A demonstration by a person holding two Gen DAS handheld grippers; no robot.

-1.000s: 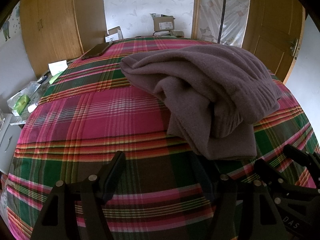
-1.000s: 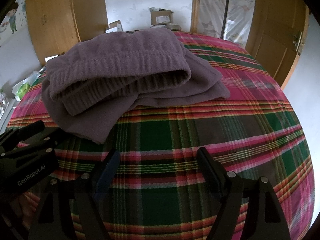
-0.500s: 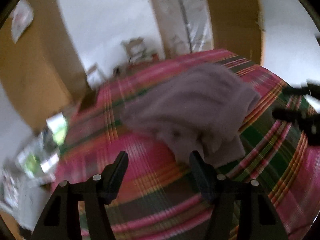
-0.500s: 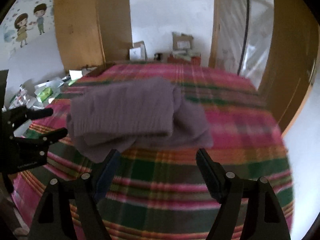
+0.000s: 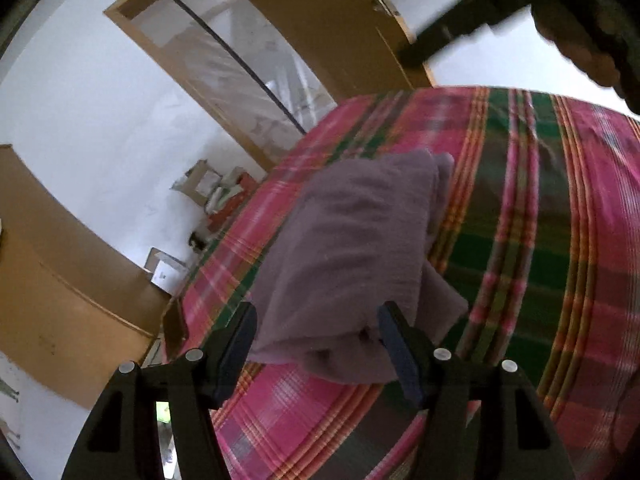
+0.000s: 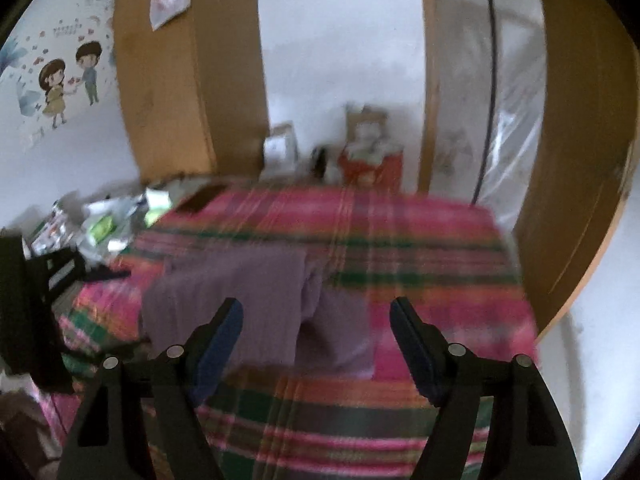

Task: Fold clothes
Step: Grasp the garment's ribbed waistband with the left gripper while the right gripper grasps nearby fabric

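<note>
On the bed, a pink, green and orange plaid woven cover (image 5: 540,240) spans the surface. A mauve fleece garment (image 5: 352,256), soft and folded into a rough rectangle, lies on it. Left gripper (image 5: 318,332): jaws spread wide, empty, above the garment. Right gripper (image 6: 316,328): jaws wide apart, empty. Open cardboard boxes (image 6: 366,128) against the far wall; contents too blurred to tell.

Folded sweater (image 6: 240,300) on the bed (image 6: 420,264)

It lies left of the bed's middle; boxes (image 6: 368,152) stand beyond the far edge, clutter (image 6: 100,224) off the left side.
</note>
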